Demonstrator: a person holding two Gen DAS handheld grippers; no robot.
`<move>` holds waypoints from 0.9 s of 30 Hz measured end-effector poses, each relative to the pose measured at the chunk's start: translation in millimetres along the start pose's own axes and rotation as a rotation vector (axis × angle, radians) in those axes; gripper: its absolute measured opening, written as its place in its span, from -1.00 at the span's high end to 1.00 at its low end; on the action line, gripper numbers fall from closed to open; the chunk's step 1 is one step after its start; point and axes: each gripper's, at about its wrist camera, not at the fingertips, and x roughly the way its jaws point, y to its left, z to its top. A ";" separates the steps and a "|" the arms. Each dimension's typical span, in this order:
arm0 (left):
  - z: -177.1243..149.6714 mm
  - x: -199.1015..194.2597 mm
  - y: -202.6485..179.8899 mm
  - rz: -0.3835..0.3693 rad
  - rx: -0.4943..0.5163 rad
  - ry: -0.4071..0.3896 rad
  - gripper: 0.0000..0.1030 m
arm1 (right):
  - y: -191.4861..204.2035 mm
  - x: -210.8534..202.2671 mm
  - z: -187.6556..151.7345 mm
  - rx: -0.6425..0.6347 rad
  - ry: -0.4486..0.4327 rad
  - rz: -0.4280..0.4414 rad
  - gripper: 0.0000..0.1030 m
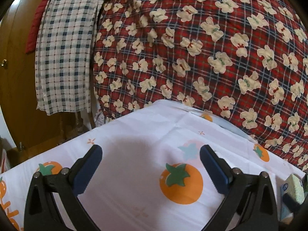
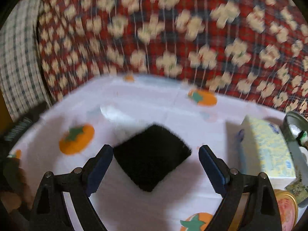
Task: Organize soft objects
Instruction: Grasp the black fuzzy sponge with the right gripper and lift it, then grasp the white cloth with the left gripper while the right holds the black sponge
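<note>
A black fuzzy square cloth (image 2: 152, 157), folded flat, lies on the white tablecloth (image 2: 134, 104) printed with orange fruits. My right gripper (image 2: 156, 159) hovers just above it, open wide, its blue pads on either side of the cloth and not pressing on it. In the left wrist view my left gripper (image 1: 151, 158) is open over bare tablecloth (image 1: 134, 127), with nothing between its fingers. A small part of the black cloth (image 1: 291, 202) shows at the lower right edge of that view.
A big red plaid quilt with cream bears (image 1: 192, 48) bulges behind the table. A checked cloth (image 1: 63, 53) hangs at left over a wooden door (image 1: 17, 88). A yellow-blue tissue pack (image 2: 267, 148), a metal tin (image 2: 294, 123) and a pink-lidded container (image 2: 284, 209) crowd the right.
</note>
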 end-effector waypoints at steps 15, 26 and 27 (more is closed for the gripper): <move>-2.0 -5.5 -8.2 -0.012 0.040 -0.025 -0.99 | -11.7 39.3 -1.0 0.134 0.167 0.114 0.14; -2.5 -5.2 -17.7 -0.036 0.093 -0.018 -0.99 | -25.0 -3.4 2.8 0.164 -0.068 0.185 0.53; -2.7 -4.9 -19.5 -0.037 0.102 -0.016 -0.99 | -25.2 -11.3 4.6 0.150 -0.116 0.152 0.53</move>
